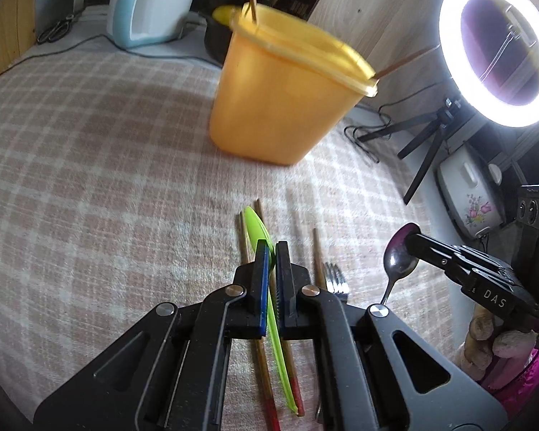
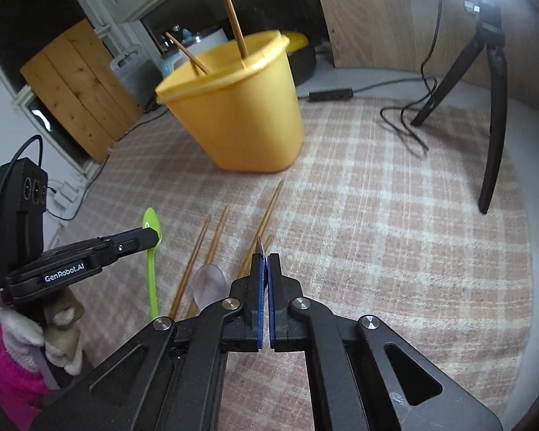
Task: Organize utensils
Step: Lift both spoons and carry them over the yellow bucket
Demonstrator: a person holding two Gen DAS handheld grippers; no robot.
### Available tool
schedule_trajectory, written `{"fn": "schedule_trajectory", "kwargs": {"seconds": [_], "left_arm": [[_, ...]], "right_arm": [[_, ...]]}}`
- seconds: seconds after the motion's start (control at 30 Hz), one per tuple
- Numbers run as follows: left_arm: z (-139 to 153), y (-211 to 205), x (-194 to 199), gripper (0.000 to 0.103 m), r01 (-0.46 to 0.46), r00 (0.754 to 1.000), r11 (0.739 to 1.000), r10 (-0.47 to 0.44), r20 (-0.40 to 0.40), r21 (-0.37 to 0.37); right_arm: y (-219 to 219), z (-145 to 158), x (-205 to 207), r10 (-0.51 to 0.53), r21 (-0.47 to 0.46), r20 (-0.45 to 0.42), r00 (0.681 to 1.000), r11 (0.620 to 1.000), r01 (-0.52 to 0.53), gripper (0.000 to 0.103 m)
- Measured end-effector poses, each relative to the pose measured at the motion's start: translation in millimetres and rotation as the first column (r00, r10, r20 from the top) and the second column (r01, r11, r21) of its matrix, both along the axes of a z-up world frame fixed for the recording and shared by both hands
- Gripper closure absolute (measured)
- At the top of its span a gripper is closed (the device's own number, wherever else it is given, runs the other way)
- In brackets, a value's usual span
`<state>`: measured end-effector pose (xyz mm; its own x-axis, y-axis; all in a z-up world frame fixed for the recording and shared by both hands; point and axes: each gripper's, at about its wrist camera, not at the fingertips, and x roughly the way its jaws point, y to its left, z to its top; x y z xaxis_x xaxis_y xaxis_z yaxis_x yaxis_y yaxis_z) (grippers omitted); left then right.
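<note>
Both hands loaded. My left gripper (image 1: 272, 251) is clamped on the green spoon (image 1: 258, 230), bowl toward the yellow tub (image 1: 280, 89), handle trailing back under the jaws. My right gripper (image 2: 268, 256) is clamped on the metal spoon (image 1: 400, 251), seen edge-on between its pads. The tub stands ahead of both, open top up (two chopsticks (image 2: 233, 18) already lean inside). Loose chopsticks (image 2: 212, 248) lie pointing at the tub. From the left view, the left looks nearer.
</note>
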<state>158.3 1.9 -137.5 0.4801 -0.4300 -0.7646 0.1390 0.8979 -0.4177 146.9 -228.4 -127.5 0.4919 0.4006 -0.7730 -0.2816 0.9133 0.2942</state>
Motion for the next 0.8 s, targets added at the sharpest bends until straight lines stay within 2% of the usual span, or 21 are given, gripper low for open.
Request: {"fn": "schedule_trajectory", "kwargs": {"seconds": [0.4,0.8], "left_arm": [[61.6,9.4,1.6,0.102,-0.017,0.988,1.000,0.020,0.151,-0.022],[114.5,25.7,37.0,0.102,-0.049,0.956,0.998,0.056,0.290,-0.031]], "right_arm": [[-4.4,62.6,-11.4,-0.021,0.020,0.172,0.985,1.000,0.017,0.103],[9.1,126.8,10.3,-0.017,0.033,0.325,0.945,0.999,0.007,0.103]]}}
